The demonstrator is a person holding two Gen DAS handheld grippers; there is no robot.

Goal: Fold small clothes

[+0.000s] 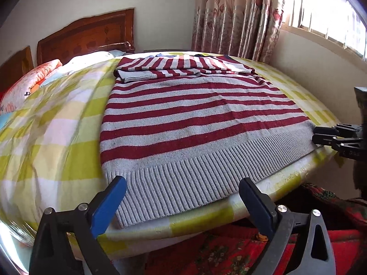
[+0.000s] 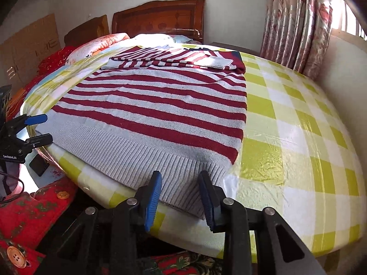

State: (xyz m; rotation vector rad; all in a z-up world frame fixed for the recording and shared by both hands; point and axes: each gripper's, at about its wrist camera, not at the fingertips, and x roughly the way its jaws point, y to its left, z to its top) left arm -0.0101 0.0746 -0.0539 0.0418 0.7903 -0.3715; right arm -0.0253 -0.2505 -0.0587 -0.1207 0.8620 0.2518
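A red and grey striped knit sweater (image 1: 195, 119) lies flat on a table covered in a yellow-green checked cloth (image 1: 57, 142), its sleeves folded across the far end and its grey ribbed hem nearest me. It also shows in the right wrist view (image 2: 156, 114). My left gripper (image 1: 182, 197) is open wide, its blue pads either side of the hem's left part, just off the table edge. My right gripper (image 2: 180, 188) is open, its jaws straddling the hem's right corner. Each gripper shows in the other's view, the right one (image 1: 321, 135) and the left one (image 2: 40, 128).
A bed with a wooden headboard (image 1: 87, 34) and pillows (image 1: 29, 84) stands beyond the table. Floral curtains (image 1: 238, 16) and a window are at the right. A red floral garment (image 2: 29, 215) with buttons lies below the table's near edge. The checked cloth (image 2: 298, 137) stretches right of the sweater.
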